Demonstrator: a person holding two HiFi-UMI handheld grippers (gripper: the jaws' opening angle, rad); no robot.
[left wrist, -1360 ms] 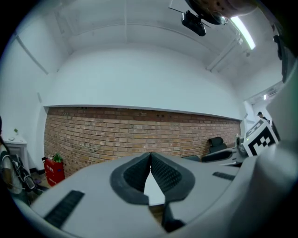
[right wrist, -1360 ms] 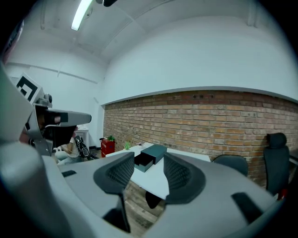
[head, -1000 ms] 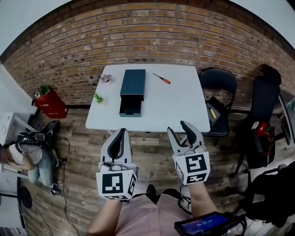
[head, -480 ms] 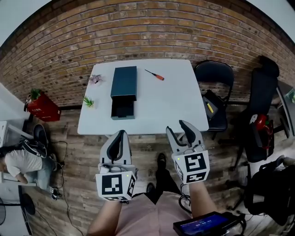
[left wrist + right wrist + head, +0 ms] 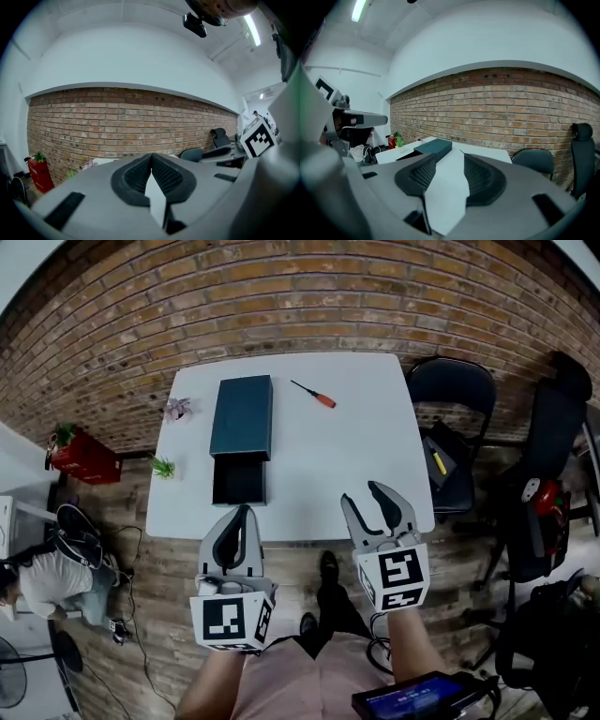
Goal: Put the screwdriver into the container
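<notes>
**Q:** Head view: where is the screwdriver (image 5: 314, 396)?
**A:** On the white desk (image 5: 347, 456), toward 12 o'clock. It lies apart from the dark container (image 5: 242, 416), at that box's 2 o'clock. The left tool (image 5: 242, 512) and right tool (image 5: 362, 495) hang at the desk's 6 o'clock edge.

**Q:** Left gripper view?
**A:** Jaws pressed together, nothing between.

**Q:** Right gripper view?
**A:** Jaws spread, empty; the container is beyond them at 11 o'clock.
</notes>
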